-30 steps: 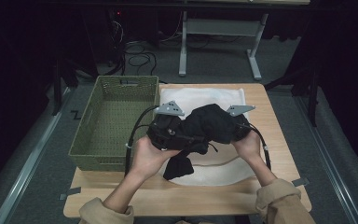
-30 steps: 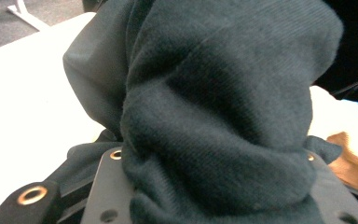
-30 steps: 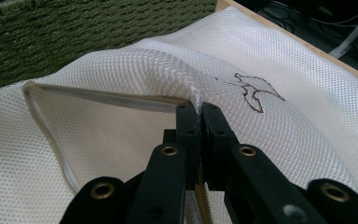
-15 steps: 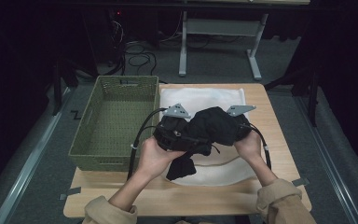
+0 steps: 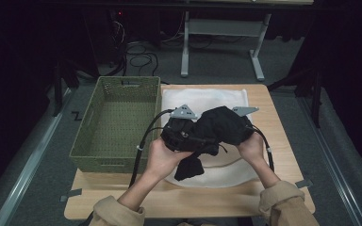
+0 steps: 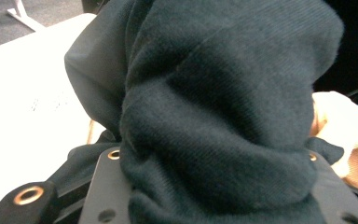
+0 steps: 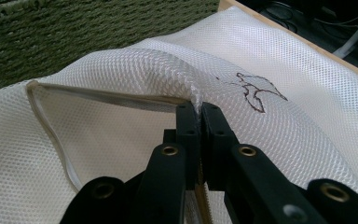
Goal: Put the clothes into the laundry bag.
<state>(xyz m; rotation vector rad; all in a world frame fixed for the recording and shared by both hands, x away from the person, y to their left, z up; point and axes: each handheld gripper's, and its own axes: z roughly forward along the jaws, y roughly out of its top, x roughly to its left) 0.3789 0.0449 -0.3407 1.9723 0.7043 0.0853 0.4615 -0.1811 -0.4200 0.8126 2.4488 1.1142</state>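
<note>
A dark garment [image 5: 222, 123] hangs bunched between both hands above the white mesh bag [image 5: 202, 98]. My left gripper [image 5: 185, 133] is shut on the garment, whose thick folds [image 6: 214, 116] pack the space between its jaws and hide the tips. A loose end of the cloth [image 5: 189, 168] dangles onto the bag. My right gripper [image 7: 199, 111] is shut on the rim of the mesh bag [image 7: 279, 60], holding the rim up so the mouth [image 7: 102, 135] gapes. In the high view the garment covers the right gripper's jaws.
A green woven basket [image 5: 122, 80] stands on the left part of the wooden table [image 5: 275, 120], close beside the bag. A small bird outline [image 7: 256, 91] is drawn on the bag. Cables trail from both grippers. Dark floor and a desk frame lie beyond the table.
My left hand has shifted to the right and slightly down with the garment, closer to the right hand. The right hand has stayed put, still holding the bag's rim.
</note>
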